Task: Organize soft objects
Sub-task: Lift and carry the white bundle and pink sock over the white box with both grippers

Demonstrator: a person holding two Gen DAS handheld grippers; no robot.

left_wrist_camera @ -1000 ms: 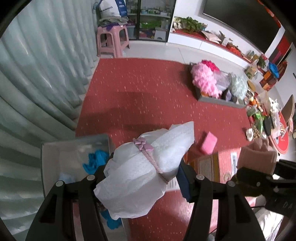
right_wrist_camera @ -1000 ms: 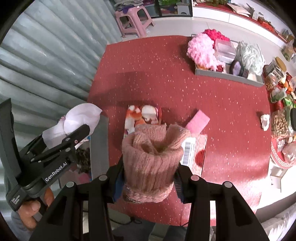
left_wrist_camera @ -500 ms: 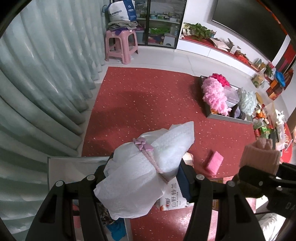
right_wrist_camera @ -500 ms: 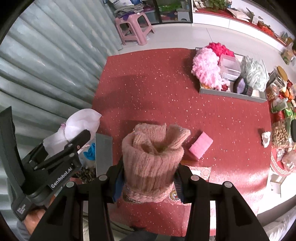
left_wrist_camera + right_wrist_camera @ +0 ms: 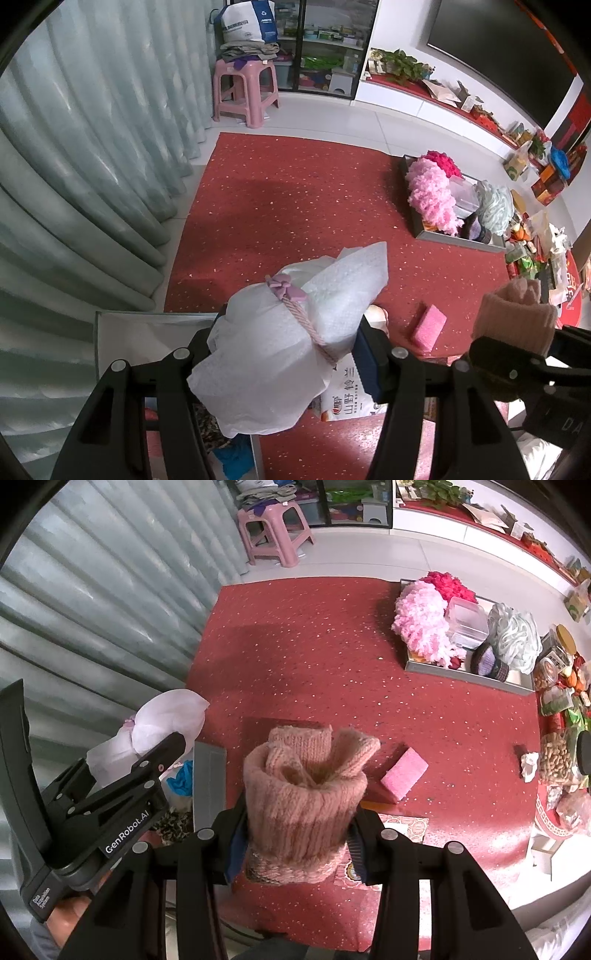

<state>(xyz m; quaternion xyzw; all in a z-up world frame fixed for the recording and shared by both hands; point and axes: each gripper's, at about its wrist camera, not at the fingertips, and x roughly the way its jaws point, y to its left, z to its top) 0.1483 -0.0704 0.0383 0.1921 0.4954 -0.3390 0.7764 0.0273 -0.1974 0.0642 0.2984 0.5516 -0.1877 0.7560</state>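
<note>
While both tools are raised above the red carpet (image 5: 295, 206), the left gripper (image 5: 288, 339) at the bottom centre of its frame is clamped on a white tied bundle (image 5: 291, 332), and the right gripper (image 5: 299, 827) is clamped on a pink knitted roll (image 5: 306, 786). Just below, lower left, sits a grey bin (image 5: 147, 325); mid-frame lies a pink sponge (image 5: 404, 773); at upper right, a tray (image 5: 465, 672) of fluffy items. The bundle's loose paper could slip free, being gripped only by soft folds.
</note>
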